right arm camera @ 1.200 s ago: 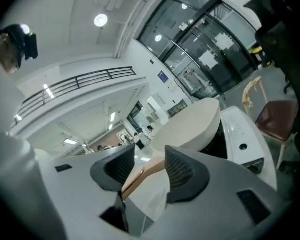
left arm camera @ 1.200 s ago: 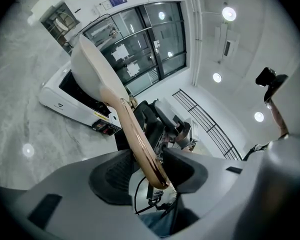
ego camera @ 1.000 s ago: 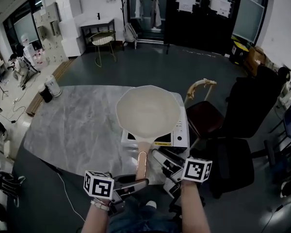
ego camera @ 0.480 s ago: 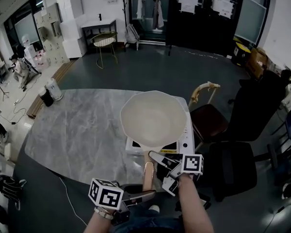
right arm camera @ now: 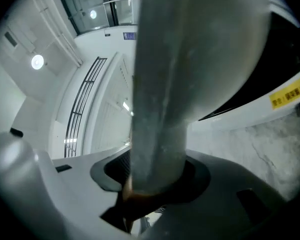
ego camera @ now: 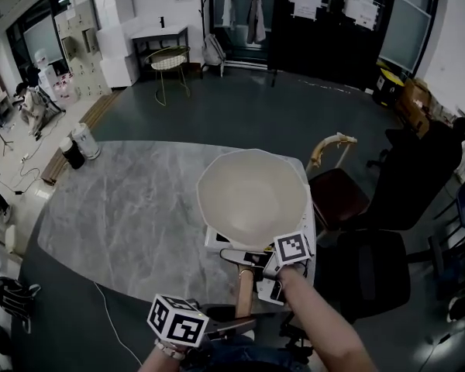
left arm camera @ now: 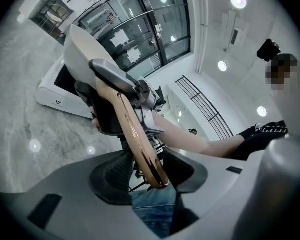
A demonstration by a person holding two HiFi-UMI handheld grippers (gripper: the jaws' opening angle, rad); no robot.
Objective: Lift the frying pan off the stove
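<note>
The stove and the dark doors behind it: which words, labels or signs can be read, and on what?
Yellow label on the stove: print too blurred to read.
Small logo on the stove's white side: too small to read.
Paper sheets on the doors: too small to read.
Nothing reads clearly.

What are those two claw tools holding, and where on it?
Both hold the frying pan by its handle: the left gripper clamps the wooden tip, the right gripper has just been closing on the grey neck near the bowl.
</note>
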